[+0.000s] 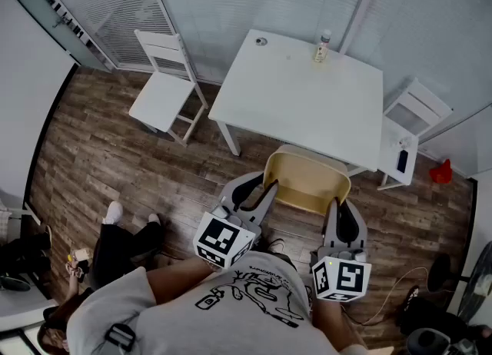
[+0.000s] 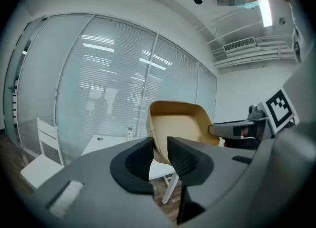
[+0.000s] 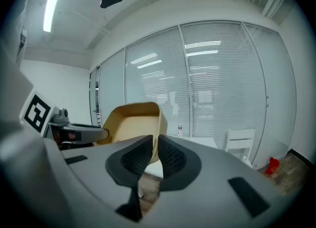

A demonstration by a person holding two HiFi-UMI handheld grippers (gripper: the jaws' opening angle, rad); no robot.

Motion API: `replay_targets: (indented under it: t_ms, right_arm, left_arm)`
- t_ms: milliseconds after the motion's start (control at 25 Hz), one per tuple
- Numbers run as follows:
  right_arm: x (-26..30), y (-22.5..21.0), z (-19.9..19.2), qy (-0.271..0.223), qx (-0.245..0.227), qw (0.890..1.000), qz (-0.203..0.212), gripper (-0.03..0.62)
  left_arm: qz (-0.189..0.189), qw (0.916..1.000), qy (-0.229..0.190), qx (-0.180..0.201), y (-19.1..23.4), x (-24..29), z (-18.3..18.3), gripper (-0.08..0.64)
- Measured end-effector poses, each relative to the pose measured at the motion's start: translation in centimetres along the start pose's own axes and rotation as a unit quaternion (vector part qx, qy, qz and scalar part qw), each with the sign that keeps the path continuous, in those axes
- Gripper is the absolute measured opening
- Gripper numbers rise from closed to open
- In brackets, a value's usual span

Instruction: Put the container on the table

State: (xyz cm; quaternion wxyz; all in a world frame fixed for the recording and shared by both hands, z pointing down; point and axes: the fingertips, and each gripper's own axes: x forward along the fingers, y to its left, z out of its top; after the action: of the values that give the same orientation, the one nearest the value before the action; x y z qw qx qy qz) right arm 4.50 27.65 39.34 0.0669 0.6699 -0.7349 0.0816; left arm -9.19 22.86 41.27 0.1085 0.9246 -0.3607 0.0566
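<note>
A tan plastic container [image 1: 306, 180] hangs in the air over the wood floor, just short of the white table [image 1: 307, 107]. My left gripper [image 1: 261, 192] is shut on its left wall and my right gripper [image 1: 338, 219] is shut on its right wall. In the left gripper view the container [image 2: 180, 126] rises from between the jaws of the left gripper [image 2: 159, 155], with the table [image 2: 106, 143] beyond. In the right gripper view the container's wall [image 3: 136, 123] is pinched in the right gripper [image 3: 155, 153].
A small bottle [image 1: 321, 48] and a small round object [image 1: 261, 41] stand at the table's far edge. White chairs [image 1: 165, 88] [image 1: 411, 127] flank the table; the right one carries a dark phone [image 1: 402, 160]. A red object [image 1: 440, 171] lies on the floor. A person [image 1: 115, 246] sits on the floor at left.
</note>
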Motion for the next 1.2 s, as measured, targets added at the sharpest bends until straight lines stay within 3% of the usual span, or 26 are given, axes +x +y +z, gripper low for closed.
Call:
replay_targets:
  t_ms: [680, 960, 1200]
  right_arm:
    - [-0.7, 2.6, 0.1, -0.002, 0.019, 1.0, -0.004, 0.031]
    - [0.9, 1.2, -0.1, 0.005, 0.022, 1.0, -0.01, 0.031]
    - [4.4, -2.0, 0.1, 0.002, 0.031, 0.999, -0.006, 0.031]
  left_arm:
    - [-0.006, 0.9999, -0.004, -0.015, 1.2, -2.5, 0.2, 0.084]
    - [-0.011, 0.9997, 0.004, -0.02, 1.6, -0.4, 0.0, 0.084]
    - [-0.007, 0.9998, 0.009, -0.015, 2.4, 4.3, 0.5, 0.084]
